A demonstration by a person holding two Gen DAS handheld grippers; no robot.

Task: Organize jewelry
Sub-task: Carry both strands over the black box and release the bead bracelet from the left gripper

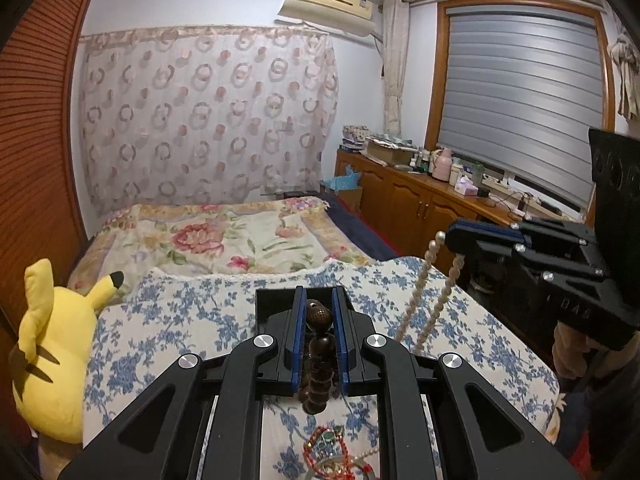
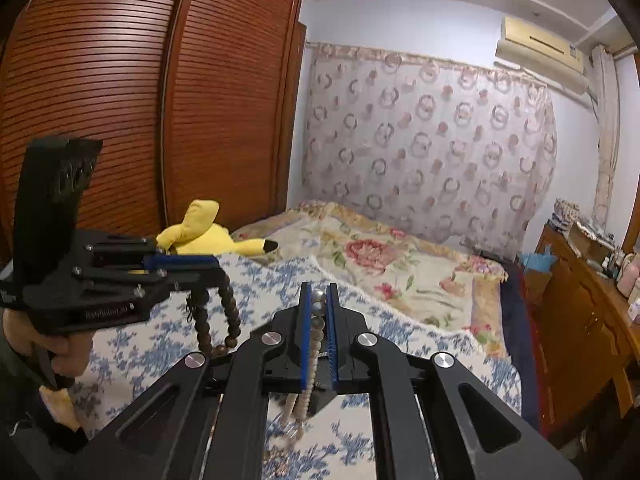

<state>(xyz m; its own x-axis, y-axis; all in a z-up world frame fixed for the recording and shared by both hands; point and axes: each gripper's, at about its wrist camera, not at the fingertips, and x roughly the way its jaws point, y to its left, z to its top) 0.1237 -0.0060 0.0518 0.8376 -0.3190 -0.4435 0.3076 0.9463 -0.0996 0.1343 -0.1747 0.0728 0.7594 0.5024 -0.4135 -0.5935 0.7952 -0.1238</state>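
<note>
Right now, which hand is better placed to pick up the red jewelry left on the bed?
Probably the left: the red jewelry lies just below it. But both are full: left holds brown beads, right holds pearls.

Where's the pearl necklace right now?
The pearl necklace hangs from the right gripper, lifted above the blue floral quilt; in the left wrist view it dangles right of the left gripper.
</note>
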